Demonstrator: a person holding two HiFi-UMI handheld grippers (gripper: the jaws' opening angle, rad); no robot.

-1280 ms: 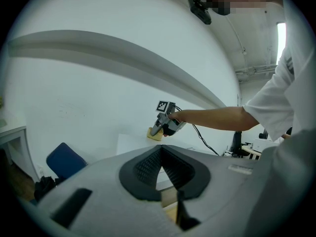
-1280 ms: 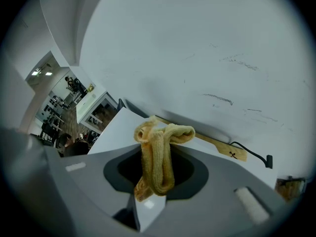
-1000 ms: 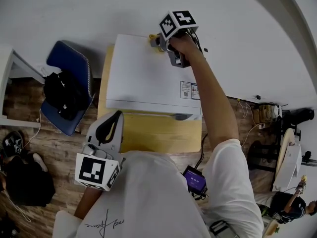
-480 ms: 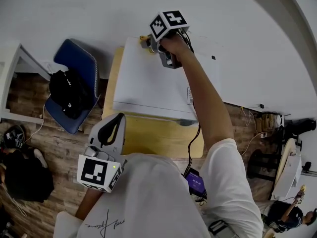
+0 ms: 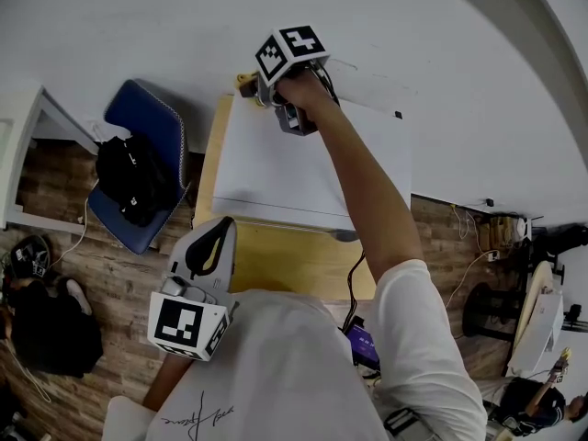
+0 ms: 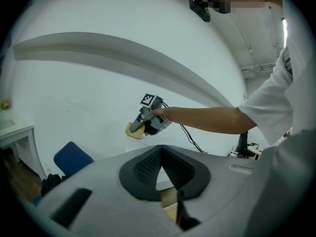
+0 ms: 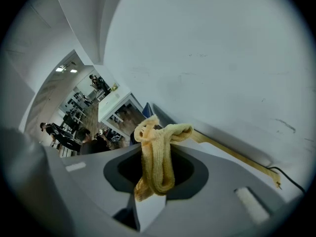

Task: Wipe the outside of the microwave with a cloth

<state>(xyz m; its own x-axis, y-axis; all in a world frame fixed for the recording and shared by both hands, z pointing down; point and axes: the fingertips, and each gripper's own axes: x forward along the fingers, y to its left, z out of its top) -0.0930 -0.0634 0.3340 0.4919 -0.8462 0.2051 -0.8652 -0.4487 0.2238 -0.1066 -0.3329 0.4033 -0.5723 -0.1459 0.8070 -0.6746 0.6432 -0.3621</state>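
Since a second ago the right gripper [image 5: 256, 87] has slid left along the back edge of the microwave [image 5: 276, 163], from near the middle to the back-left corner. Its jaws are clamped on the yellow cloth [image 5: 245, 84], which hangs bunched between them in the right gripper view [image 7: 158, 154]. The left gripper [image 5: 209, 244] has stayed low by the person's body, jaws together with nothing in them. The cloth sits right at the corner, with the wall [image 5: 138, 26] just behind. Past the left edge lies a narrow strip of table [image 5: 204, 154], then a blue chair [image 5: 138, 118]. The white top is open toward the front and right.
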